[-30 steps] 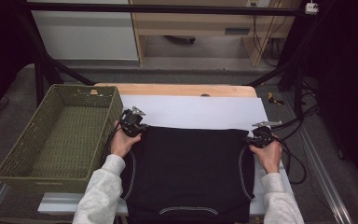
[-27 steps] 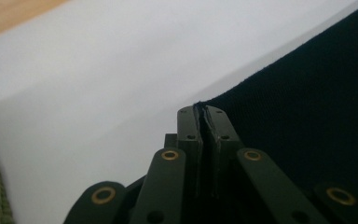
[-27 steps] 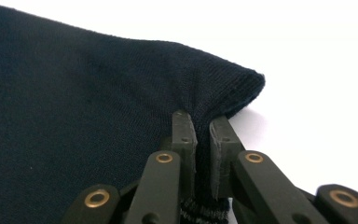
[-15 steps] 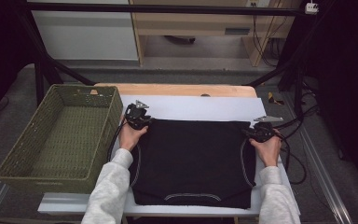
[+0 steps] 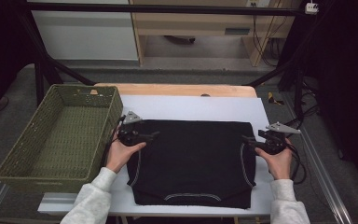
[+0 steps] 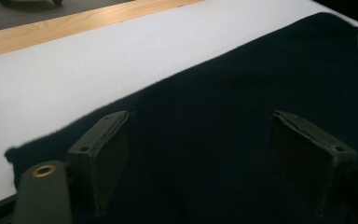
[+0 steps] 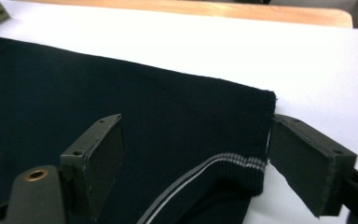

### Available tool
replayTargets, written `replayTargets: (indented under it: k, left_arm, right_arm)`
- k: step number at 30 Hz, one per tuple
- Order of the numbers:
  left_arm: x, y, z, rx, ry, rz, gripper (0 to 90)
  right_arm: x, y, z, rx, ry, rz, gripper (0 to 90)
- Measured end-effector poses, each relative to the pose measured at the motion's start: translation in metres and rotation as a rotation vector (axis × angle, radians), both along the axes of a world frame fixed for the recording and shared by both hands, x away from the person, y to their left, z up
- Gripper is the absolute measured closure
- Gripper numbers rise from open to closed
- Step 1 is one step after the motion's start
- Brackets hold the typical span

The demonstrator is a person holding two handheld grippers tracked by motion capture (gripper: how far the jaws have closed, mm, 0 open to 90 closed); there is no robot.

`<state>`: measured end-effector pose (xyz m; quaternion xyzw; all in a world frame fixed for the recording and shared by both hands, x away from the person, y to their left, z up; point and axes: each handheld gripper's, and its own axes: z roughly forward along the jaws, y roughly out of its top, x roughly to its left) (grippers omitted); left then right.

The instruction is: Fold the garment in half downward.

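left of the sweater (image 5: 193, 161), a woven green basket (image 5: 58, 135) sits empty on the table, likely waiting to take the sweater once folded. the black sweater lies flat on a white sheet (image 5: 191, 108) at the table's middle, folded into a rectangle, collar toward the person. at the sweater's far-left corner, the left gripper (image 5: 142, 136) hovers with jaws released; they have just been opening, and nothing is pinched between them. at the sweater's far-right corner, the right gripper (image 5: 256, 142) does the same, jaws just opened and empty. both seem to have let go so the fold can settle.

the left gripper view adds the sweater's far edge (image 6: 135, 95) lying smooth on the sheet. the right gripper view reveals a grey-striped cuff (image 7: 233, 163) tucked at the corner, which the high view shows as a faint line.
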<state>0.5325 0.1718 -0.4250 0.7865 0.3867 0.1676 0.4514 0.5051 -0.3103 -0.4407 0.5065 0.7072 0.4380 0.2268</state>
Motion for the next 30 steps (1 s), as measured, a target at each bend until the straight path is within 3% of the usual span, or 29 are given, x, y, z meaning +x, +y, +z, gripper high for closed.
replayTargets:
  k: [6,11,15,20,30]
  left_arm:
    - [-0.034,0.010,-0.002,-0.014,-0.007,-0.035,12.3]
    - [-0.057,0.017,-0.009,-0.008,-0.006,-0.042,6.4]
    - [-0.070,0.022,-0.016,0.004,0.000,-0.040,3.5]
    - [-0.081,0.026,-0.023,0.012,0.003,-0.044,2.5]
    - [-0.088,0.028,-0.035,0.027,0.003,-0.043,2.2]
  right_arm:
    - [-0.021,0.003,0.001,0.012,0.049,0.022,15.4]
    - [-0.025,0.004,-0.008,-0.002,0.092,0.051,12.9]
    - [-0.025,0.004,-0.013,-0.006,0.110,0.043,9.4]
    - [-0.025,0.001,-0.018,-0.011,0.111,0.032,8.9]
    - [-0.014,0.008,-0.039,-0.068,0.179,0.034,12.2]
